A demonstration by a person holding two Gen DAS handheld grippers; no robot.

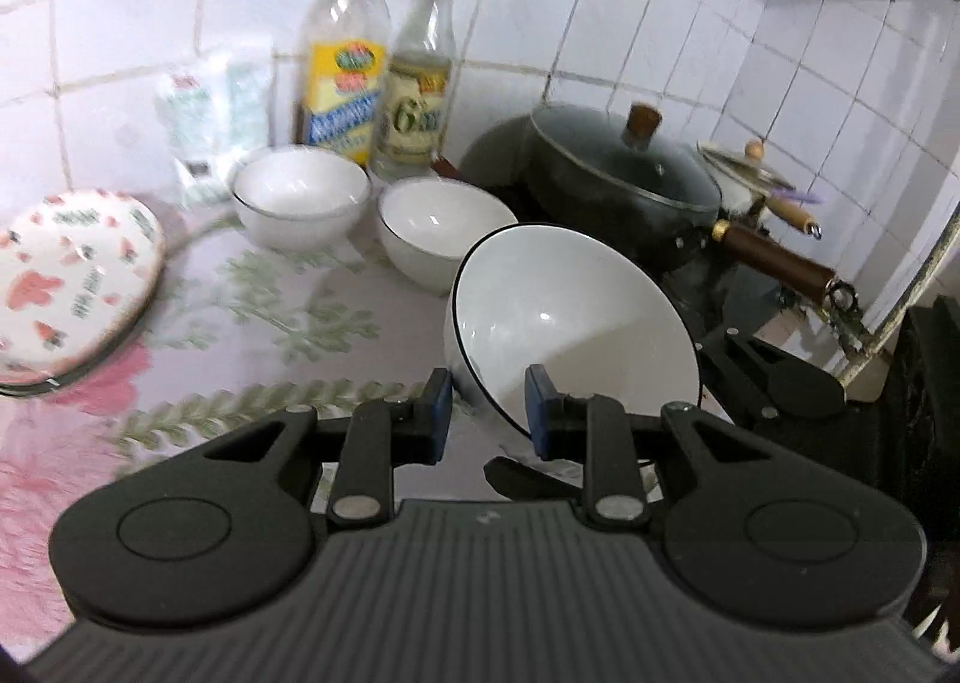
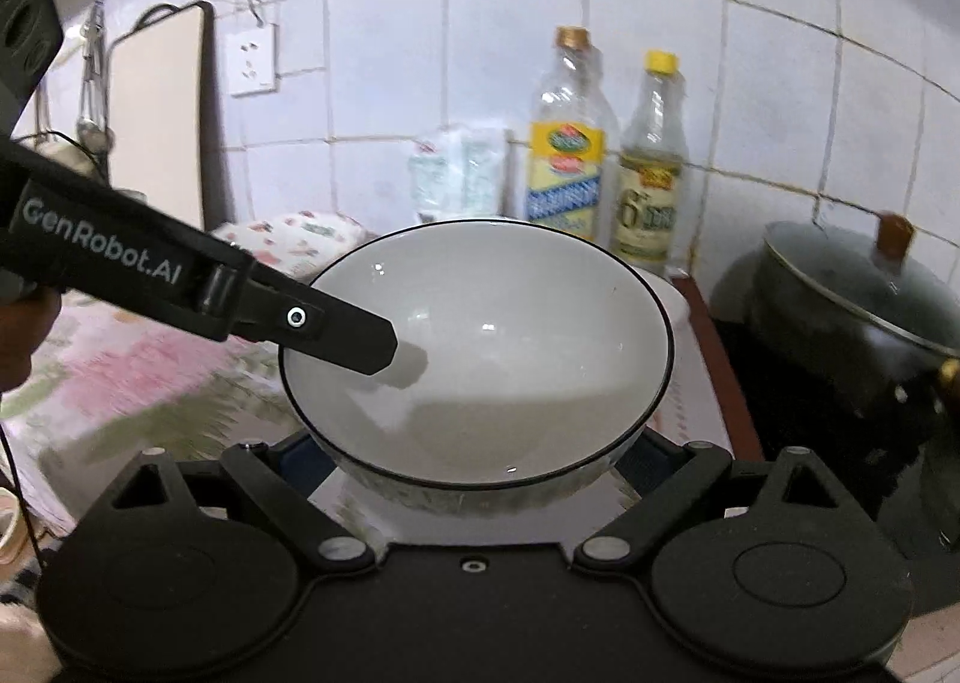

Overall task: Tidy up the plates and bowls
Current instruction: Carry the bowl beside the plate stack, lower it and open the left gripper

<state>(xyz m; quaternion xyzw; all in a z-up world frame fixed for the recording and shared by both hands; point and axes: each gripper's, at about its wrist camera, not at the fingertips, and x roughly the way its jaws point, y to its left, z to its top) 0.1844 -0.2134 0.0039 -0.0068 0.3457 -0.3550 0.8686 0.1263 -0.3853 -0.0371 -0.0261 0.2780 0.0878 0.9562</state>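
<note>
The flowered counter cloth [image 1: 252,335] carries all the crockery, and everything here is placed from the lidded black pot [image 1: 618,185] standing at its far end. Just in front of the pot, the large white bowl [image 2: 480,353] with a dark rim is off the cloth, tipped so that its mouth faces the cameras. It is the piece being handled. Well away from the pot, at the opposite edge of the cloth, the floral plate [image 1: 66,281] lies alone with nothing stacked on it. Between plate and pot stand two smaller white bowls, one [image 1: 441,230] near the pot and the other [image 1: 300,197] just beyond it, side by side and not nested. My judgement is that the sorting is at an early stage. No stack has been formed, one bowl is in transit, and the two small bowls and the plate have yet to be gathered. Both hands work on the pot's near side, angled down toward the counter. The right gripper [image 2: 471,458] is spread wide and cradles the large bowl low on its body, a blue pad against each flank. The left gripper [image 1: 489,416] is nearly closed and pinches the bowl's rim on the side farthest from the pot, one finger reaching inside the bowl and the other outside its wall.
</note>
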